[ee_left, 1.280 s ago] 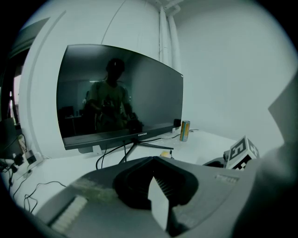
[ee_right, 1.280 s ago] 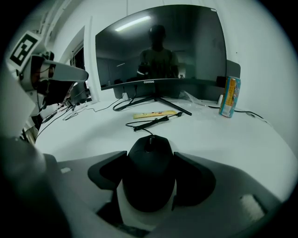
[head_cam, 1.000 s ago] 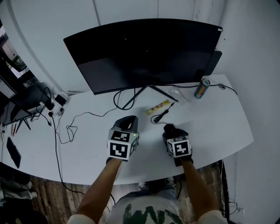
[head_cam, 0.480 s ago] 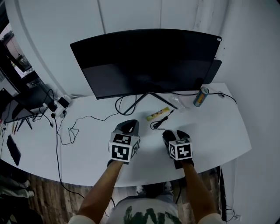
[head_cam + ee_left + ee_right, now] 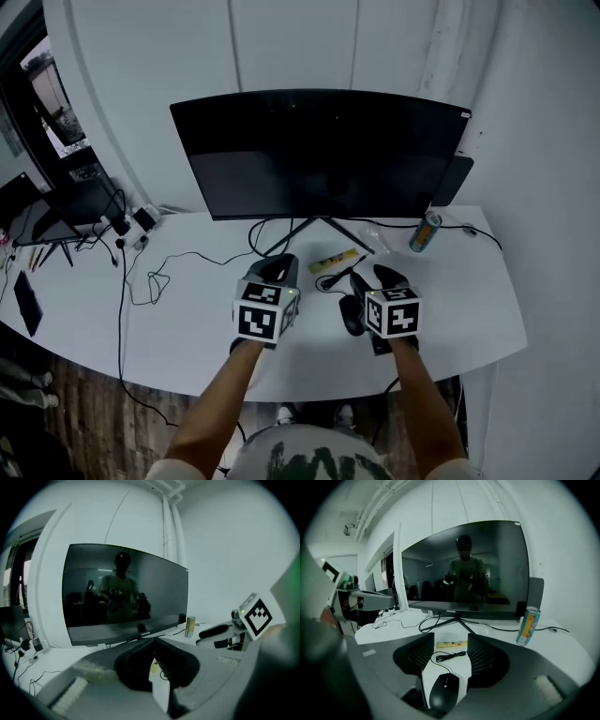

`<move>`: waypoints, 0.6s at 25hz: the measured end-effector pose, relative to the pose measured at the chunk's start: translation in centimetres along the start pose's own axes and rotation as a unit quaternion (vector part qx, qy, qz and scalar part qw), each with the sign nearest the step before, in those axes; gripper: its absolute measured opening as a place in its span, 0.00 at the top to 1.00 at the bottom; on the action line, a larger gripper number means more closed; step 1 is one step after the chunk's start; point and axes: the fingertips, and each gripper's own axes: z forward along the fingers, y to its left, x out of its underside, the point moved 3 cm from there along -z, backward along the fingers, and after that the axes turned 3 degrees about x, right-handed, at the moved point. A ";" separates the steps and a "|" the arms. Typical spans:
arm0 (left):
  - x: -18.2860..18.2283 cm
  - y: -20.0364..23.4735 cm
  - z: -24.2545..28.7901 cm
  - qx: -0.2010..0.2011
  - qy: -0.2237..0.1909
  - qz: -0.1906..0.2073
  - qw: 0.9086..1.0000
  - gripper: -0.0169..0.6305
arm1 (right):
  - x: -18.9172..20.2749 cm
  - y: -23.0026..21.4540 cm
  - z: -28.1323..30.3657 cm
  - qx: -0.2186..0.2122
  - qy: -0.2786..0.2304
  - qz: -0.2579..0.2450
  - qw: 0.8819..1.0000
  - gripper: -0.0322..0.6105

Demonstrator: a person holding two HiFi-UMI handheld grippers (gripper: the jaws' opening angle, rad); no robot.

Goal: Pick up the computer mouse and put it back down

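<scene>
Right tool (image 5: pixel 449 641) released, jaws closing with nothing gripped; black computer mouse (image 5: pixel 444 693) lies untouched on the white surface (image 5: pixel 187 323) below the jaw gap, its cord (image 5: pixel 449 656) running far toward the black curved monitor (image 5: pixel 319 155); left tool (image 5: pixel 153 644) clenched, empty, left of the mouse.

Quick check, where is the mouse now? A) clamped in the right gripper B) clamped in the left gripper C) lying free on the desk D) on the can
C: the mouse lies on the desk below the right gripper, whose closing jaws stand apart and touch nothing.
</scene>
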 end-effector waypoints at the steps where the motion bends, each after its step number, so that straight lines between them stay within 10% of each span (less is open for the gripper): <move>1: -0.4 -0.1 0.0 -0.002 -0.003 -0.001 1.000 0.97 | -0.9 0.1 -0.3 -0.004 -0.006 -0.006 1.000 0.61; 15: -3.5 -0.8 -1.3 -0.043 -0.035 -0.007 0.998 0.97 | -9.5 1.8 -4.9 -0.051 -0.112 -0.039 0.992 0.90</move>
